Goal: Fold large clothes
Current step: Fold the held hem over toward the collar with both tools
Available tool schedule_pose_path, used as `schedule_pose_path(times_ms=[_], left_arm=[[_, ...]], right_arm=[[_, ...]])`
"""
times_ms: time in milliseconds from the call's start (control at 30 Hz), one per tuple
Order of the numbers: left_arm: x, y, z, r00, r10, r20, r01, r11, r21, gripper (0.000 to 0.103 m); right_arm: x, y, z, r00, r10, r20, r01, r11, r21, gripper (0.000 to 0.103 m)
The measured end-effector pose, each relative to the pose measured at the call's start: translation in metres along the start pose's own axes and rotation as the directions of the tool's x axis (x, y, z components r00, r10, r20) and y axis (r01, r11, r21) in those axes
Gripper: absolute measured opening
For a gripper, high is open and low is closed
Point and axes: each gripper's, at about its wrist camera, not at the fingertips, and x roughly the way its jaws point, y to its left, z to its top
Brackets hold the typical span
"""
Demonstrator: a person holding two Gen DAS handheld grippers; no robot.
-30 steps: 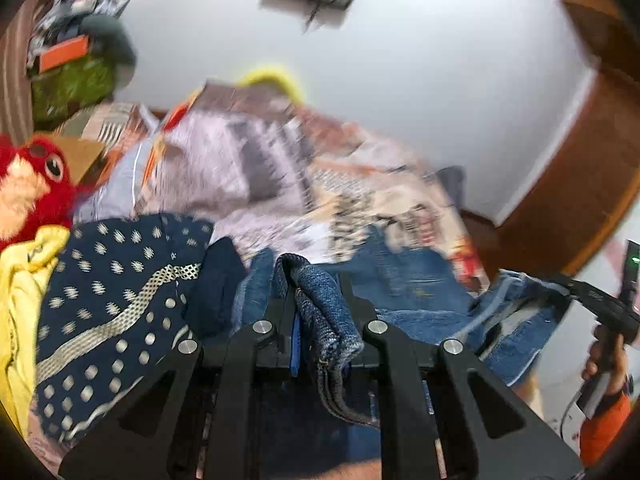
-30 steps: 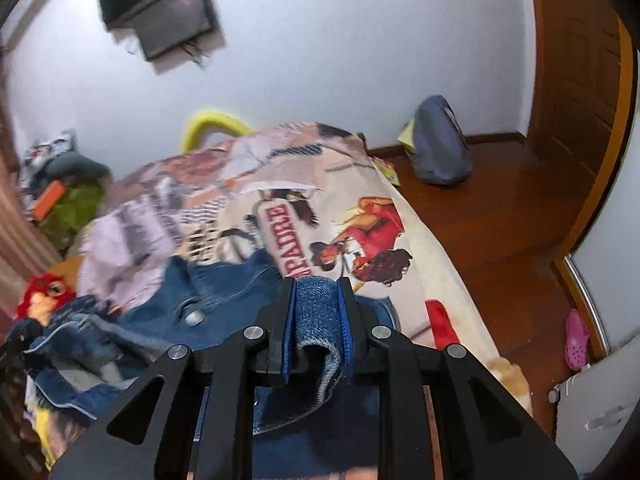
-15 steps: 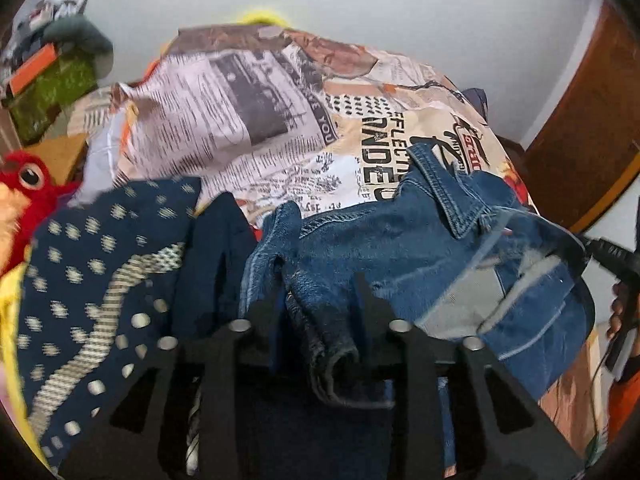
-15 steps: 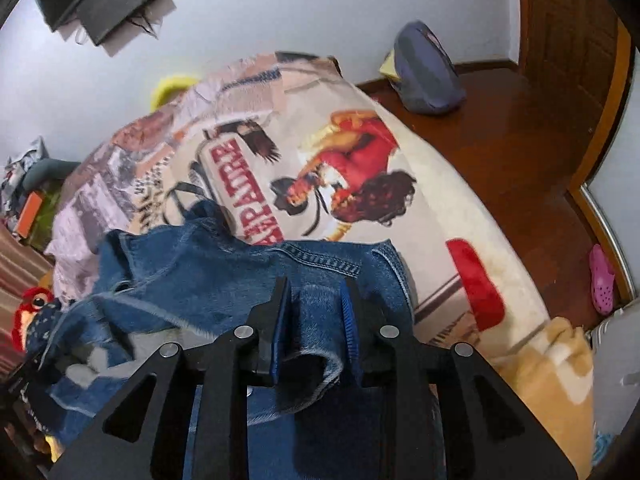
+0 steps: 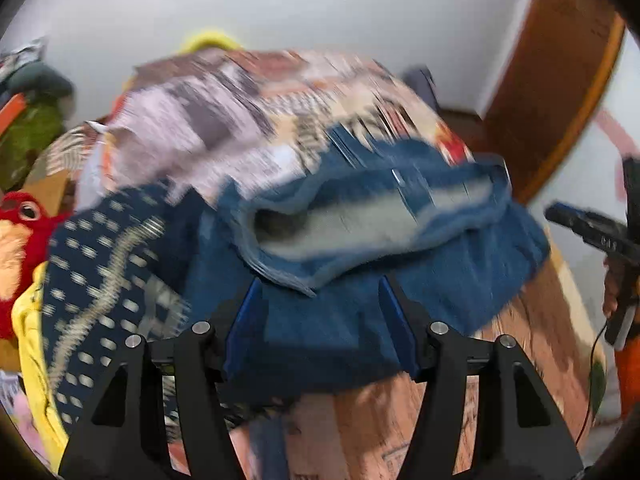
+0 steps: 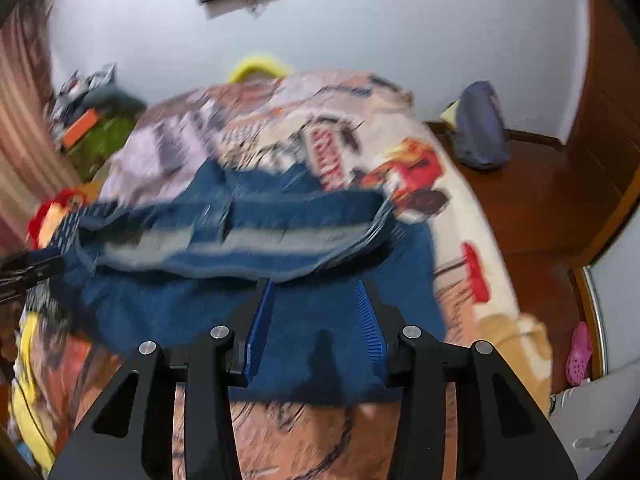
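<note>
A blue denim jacket (image 5: pixel 360 240) lies spread on the printed bedspread (image 5: pixel 240 120), its pale lining showing along a fold. My left gripper (image 5: pixel 318 284) is open, its blue pads apart just above the jacket's near edge. In the right wrist view the same jacket (image 6: pixel 240 248) lies across the bed. My right gripper (image 6: pixel 316 286) is open and empty over its near hem. The right gripper also shows at the right edge of the left wrist view (image 5: pixel 596 232). Both views are motion blurred.
A navy dotted garment (image 5: pixel 100 264), a yellow cloth (image 5: pixel 28 320) and a red plush toy (image 5: pixel 20 220) lie at the bed's left. A grey bag (image 6: pixel 480 128) sits on the wooden floor (image 6: pixel 540 208), a pink clog (image 6: pixel 580 354) by the right wall.
Both grippers were shut on folds of the denim jacket; they have opened and let it go. The jacket now lies flat on the bed and both grippers have drawn back.
</note>
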Motion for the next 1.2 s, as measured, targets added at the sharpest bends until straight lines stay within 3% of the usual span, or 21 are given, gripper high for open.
schedule_pose_path(times_ms=[133, 233, 400, 500, 567, 633, 700, 767, 867, 1000, 1067, 1133, 1200], left_arm=[[0.034, -0.023, -0.008, 0.997, 0.035, -0.07, -0.029, 0.995, 0.091, 0.06], [0.059, -0.018, -0.003, 0.991, 0.043, -0.123, -0.031, 0.995, 0.092, 0.06], [0.082, 0.01, 0.043, 0.981, 0.135, -0.138, -0.124, 0.989, 0.087, 0.06], [0.099, 0.034, 0.075, 0.969, 0.198, -0.151, -0.19, 0.98, 0.063, 0.06], [0.106, 0.048, 0.091, 0.964, 0.22, -0.15, -0.22, 0.975, 0.017, 0.06], [0.105, 0.058, 0.102, 0.947, 0.3, -0.115, -0.304, 0.953, -0.012, 0.06], [0.099, 0.068, 0.106, 0.941, 0.324, -0.093, -0.331, 0.941, -0.074, 0.06], [0.087, 0.07, 0.102, 0.959, 0.277, -0.055, -0.282, 0.952, -0.119, 0.06], [0.072, 0.059, 0.087, 0.971, 0.239, -0.016, -0.239, 0.963, -0.123, 0.06], [0.061, 0.031, 0.065, 0.983, 0.181, -0.003, -0.181, 0.98, -0.081, 0.06], [0.055, 0.014, 0.05, 0.989, 0.15, -0.002, -0.15, 0.987, -0.053, 0.06], [0.051, -0.004, 0.035, 0.992, 0.124, 0.003, -0.124, 0.992, -0.03, 0.067], [0.05, -0.02, 0.021, 0.995, 0.1, 0.01, -0.1, 0.995, -0.022, 0.073]], right_arm=[[0.03, 0.015, -0.016, 0.995, 0.051, -0.083, -0.052, 0.998, -0.019, 0.039], [0.056, 0.022, -0.015, 0.988, 0.053, -0.144, -0.06, 0.997, -0.038, 0.039], [0.1, 0.023, 0.02, 0.975, 0.042, -0.219, -0.051, 0.998, -0.036, 0.039], [0.122, 0.025, 0.049, 0.964, -0.004, -0.265, -0.017, 0.997, -0.076, 0.039], [0.128, 0.025, 0.064, 0.969, -0.045, -0.244, 0.026, 0.996, -0.081, 0.039], [0.126, 0.022, 0.079, 0.978, -0.098, -0.187, 0.091, 0.995, -0.044, 0.039], [0.117, 0.018, 0.091, 0.983, -0.156, -0.1, 0.16, 0.987, 0.034, 0.039], [0.108, 0.018, 0.092, 0.989, -0.129, -0.066, 0.134, 0.988, 0.081, 0.039], [0.099, 0.028, 0.079, 0.997, -0.042, -0.066, 0.047, 0.996, 0.074, 0.039], [0.093, 0.049, 0.054, 0.995, -0.045, -0.091, 0.042, 0.998, -0.039, 0.043], [0.091, 0.06, 0.034, 0.992, -0.062, -0.107, 0.05, 0.992, -0.117, 0.058], [0.091, 0.062, 0.018, 0.989, -0.091, -0.119, 0.069, 0.982, -0.174, 0.066], [0.095, 0.064, -0.001, 0.98, -0.147, -0.135, 0.112, 0.965, -0.239, 0.066]])
